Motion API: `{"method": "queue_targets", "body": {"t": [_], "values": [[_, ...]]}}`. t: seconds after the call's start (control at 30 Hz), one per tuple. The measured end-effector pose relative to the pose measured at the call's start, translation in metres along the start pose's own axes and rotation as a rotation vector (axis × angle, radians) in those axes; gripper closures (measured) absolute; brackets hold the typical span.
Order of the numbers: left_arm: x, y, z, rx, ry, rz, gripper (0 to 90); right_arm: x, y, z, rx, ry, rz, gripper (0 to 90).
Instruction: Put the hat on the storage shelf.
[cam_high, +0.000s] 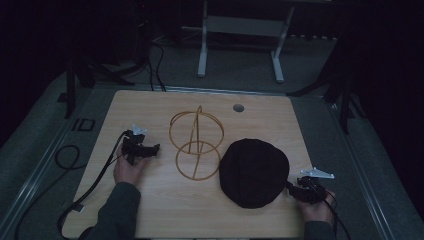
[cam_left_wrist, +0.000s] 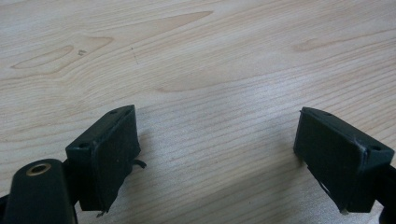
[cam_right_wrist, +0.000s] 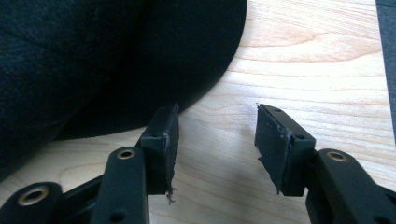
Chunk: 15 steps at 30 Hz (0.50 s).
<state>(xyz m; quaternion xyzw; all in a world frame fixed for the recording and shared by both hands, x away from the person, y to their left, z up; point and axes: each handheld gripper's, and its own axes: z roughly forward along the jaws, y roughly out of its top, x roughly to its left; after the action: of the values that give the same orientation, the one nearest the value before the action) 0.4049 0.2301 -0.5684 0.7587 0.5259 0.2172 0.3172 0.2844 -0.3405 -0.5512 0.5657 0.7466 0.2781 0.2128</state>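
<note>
- Black hat: we see a round, dark, soft-looking cap lying flat on the bench, toward its near right part. In the right gripper view its cloth shows a fine woven texture and a smooth curved edge resting on the wood.
- We find a gold wire frame just left of the hat: a flat ring on the bench, a larger ring standing above and behind it, and a thin upright loop through the middle. We cannot tell whether hat and frame touch.
- The bench is pale wood with visible grain and has a small round hole near its far edge.
- Our left claw sits left of the wire frame, apart from it, held in the left hand. In the left gripper view its jaws stand wide apart over bare wood with nothing between them.
- Our right claw is at the hat's near right edge, held in the right hand. In the right gripper view its jaws are parted with only wood between them; the left jaw is just beside the hat's rim.
</note>
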Motion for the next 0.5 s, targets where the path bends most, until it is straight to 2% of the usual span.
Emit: {"method": "queue_targets", "body": {"t": [0.27, 0.5], "values": [[0.000, 0.000, 0.000, 0.000, 0.000, 0.000, 13.6, 0.004, 0.005, -0.002, 0.055, 0.014, -0.042, 47.1], [0.000, 0.000, 0.000, 0.000, 0.000, 0.000, 13.6, 0.016, 0.008, -0.008, 0.093, 0.000, -0.151, 45.9]]}}
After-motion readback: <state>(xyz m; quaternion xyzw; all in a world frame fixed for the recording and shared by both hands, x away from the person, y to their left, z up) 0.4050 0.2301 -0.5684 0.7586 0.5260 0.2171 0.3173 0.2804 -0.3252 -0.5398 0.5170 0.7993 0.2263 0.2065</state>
